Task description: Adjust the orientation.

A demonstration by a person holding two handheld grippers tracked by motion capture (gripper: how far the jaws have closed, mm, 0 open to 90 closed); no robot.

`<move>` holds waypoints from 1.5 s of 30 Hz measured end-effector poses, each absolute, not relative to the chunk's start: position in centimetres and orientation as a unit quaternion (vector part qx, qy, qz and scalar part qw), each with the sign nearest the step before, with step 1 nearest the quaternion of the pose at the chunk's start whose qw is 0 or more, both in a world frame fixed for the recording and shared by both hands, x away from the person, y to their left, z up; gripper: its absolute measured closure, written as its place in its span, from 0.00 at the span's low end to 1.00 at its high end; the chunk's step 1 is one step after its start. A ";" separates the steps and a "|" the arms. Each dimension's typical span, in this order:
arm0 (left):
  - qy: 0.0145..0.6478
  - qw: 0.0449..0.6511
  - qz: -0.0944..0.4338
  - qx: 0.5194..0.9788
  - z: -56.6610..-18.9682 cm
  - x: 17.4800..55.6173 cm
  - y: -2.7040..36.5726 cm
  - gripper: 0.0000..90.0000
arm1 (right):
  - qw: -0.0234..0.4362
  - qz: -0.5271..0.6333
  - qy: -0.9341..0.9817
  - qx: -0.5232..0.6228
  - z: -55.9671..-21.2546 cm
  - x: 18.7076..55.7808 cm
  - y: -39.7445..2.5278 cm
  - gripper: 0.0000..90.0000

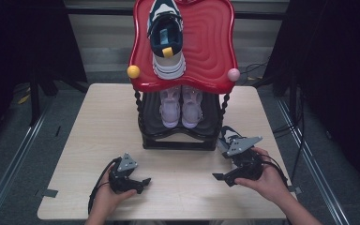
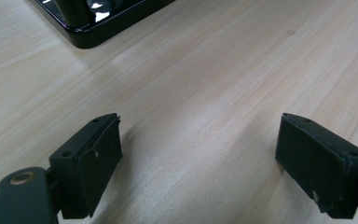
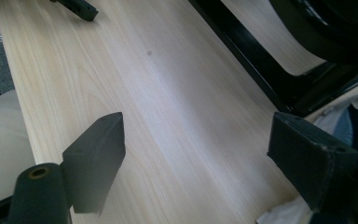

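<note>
Left gripper (image 2: 200,154) jaws spread wide, empty above the table (image 2: 205,84), right gripper (image 3: 196,158) likewise spread, empty, beside a navy shoe (image 1: 226,137).

No readable text, label, brand, number or sign appears anywhere. The navy and white shoe (image 1: 165,35) on the red shelf (image 1: 211,42) carries a small yellow tab, too small to show any lettering. The pale pink shoes (image 1: 181,107) below bear no legible marks. The wooden surface (image 1: 98,140) is plain, and both gripper views show unmarked black pads.
</note>
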State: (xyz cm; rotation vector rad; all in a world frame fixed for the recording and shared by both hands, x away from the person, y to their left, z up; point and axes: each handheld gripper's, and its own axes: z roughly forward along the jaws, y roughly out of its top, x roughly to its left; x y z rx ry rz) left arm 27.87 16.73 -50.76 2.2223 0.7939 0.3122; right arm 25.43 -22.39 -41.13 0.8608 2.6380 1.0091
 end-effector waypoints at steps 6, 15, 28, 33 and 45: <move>0.310 0.371 0.122 0.867 -50.8 27.9 16.7 0.15 | 0.104 0.336 0.888 0.297 -40.6 25.4 -23.8 0.21; 0.310 0.372 0.123 0.866 -50.8 27.9 16.7 0.15 | 0.113 0.332 0.881 0.318 -40.5 25.6 -25.7 0.21; 0.310 0.372 0.122 0.867 -50.8 27.9 16.7 0.15 | 0.116 0.313 0.882 0.334 -42.1 26.0 -27.4 0.23; 0.310 0.372 0.122 0.867 -50.8 27.9 16.7 0.15 | 0.119 0.305 0.883 0.338 -42.8 26.0 -27.8 0.26; 0.310 0.371 0.122 0.867 -50.8 27.9 16.7 0.15 | 0.145 0.294 0.878 0.350 -43.6 27.0 -28.2 0.69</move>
